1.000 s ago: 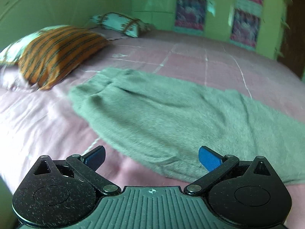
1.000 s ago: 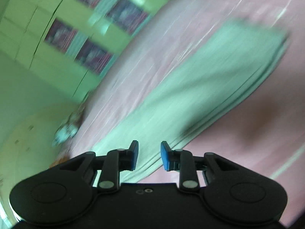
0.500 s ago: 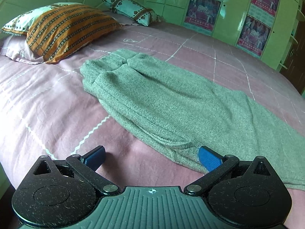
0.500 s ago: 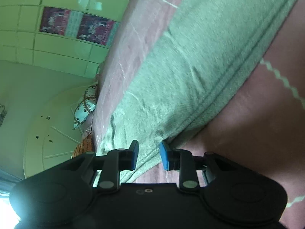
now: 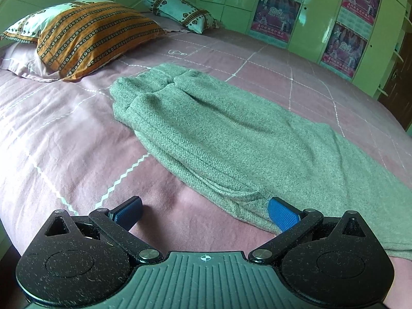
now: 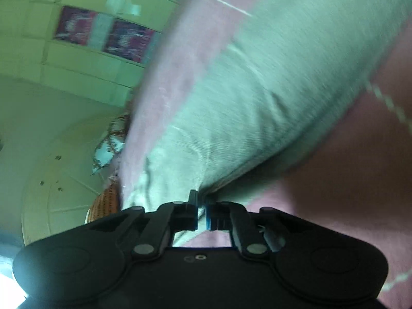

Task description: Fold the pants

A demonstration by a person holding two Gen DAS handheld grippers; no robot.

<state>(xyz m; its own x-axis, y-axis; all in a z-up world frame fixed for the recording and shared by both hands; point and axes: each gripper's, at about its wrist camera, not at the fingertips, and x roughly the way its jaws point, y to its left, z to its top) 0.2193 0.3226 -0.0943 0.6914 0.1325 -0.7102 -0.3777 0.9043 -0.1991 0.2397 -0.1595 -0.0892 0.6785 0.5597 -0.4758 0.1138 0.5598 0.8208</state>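
Observation:
Grey-green knit pants lie flat across the pink bedsheet, waistband toward the pillows. In the left wrist view my left gripper stands wide open just above the pants' near edge; its right blue pad overlaps the fabric edge, and its left pad hangs over bare sheet. In the blurred right wrist view the pants fill the middle. My right gripper is closing its jaws, pinching the pants' folded edge, which bunches at the fingertips.
An orange striped pillow and a white patterned pillow lie at the head of the bed. Green cupboard doors with posters stand beyond the far side. The bed's near edge drops away at the lower left.
My right gripper has moved in to the pants' edge and its jaws have come together on the fabric. The left gripper stays open and has barely shifted.

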